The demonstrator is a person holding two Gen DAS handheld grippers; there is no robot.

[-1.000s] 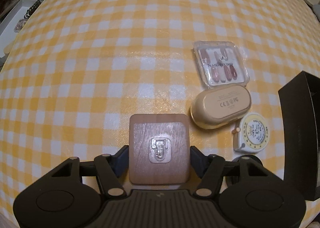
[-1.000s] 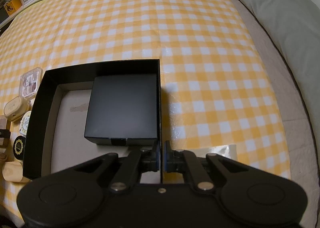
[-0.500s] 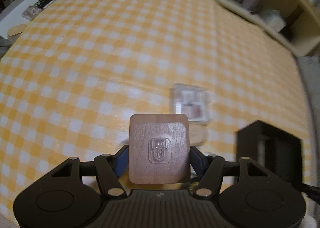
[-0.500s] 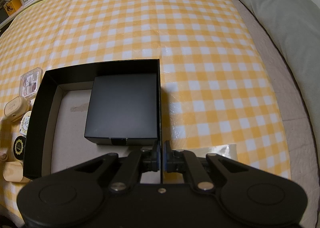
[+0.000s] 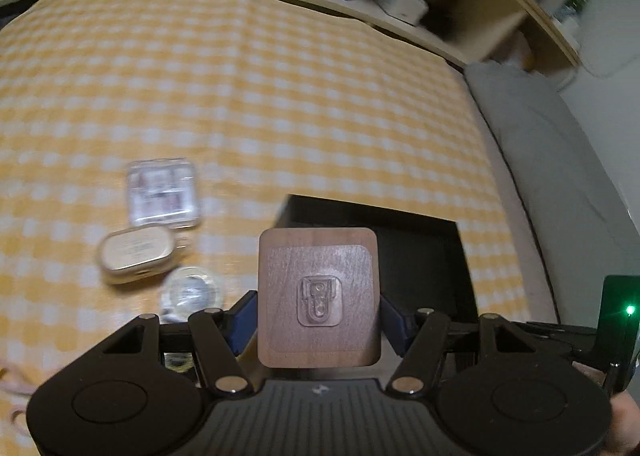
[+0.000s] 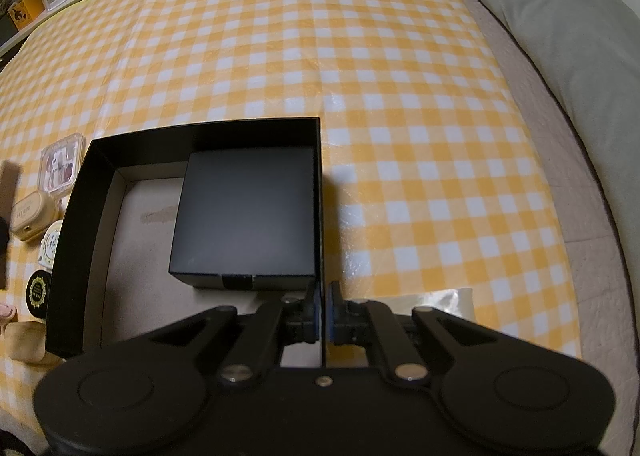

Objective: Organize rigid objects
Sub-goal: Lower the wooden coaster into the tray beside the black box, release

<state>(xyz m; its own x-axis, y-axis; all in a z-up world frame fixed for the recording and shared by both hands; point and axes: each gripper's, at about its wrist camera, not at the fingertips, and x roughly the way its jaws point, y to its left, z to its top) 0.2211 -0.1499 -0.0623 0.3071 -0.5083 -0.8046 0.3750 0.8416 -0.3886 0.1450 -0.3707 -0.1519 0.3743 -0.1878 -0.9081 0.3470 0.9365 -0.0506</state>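
My left gripper (image 5: 318,316) is shut on a square wooden block (image 5: 318,296) with a clear plastic hook on its face, held in the air in front of the open black box (image 5: 420,256). My right gripper (image 6: 323,310) is shut on the right wall of that black box (image 6: 320,195), near its front corner. A smaller closed black box (image 6: 244,215) lies inside against the right wall. The box floor to its left is bare. The wooden block shows blurred at the left edge of the right wrist view (image 6: 8,191).
Left of the box on the yellow checked cloth lie a clear nail case (image 6: 60,165), a beige oval case (image 6: 32,213), a round tape measure (image 6: 50,244), a black round tin (image 6: 38,292) and a beige piece (image 6: 24,340). A grey pillow (image 6: 560,35) lies at right.
My left gripper has lifted the wooden block off the cloth and carried it right, toward the black box. My right gripper has stayed clamped on the box wall.
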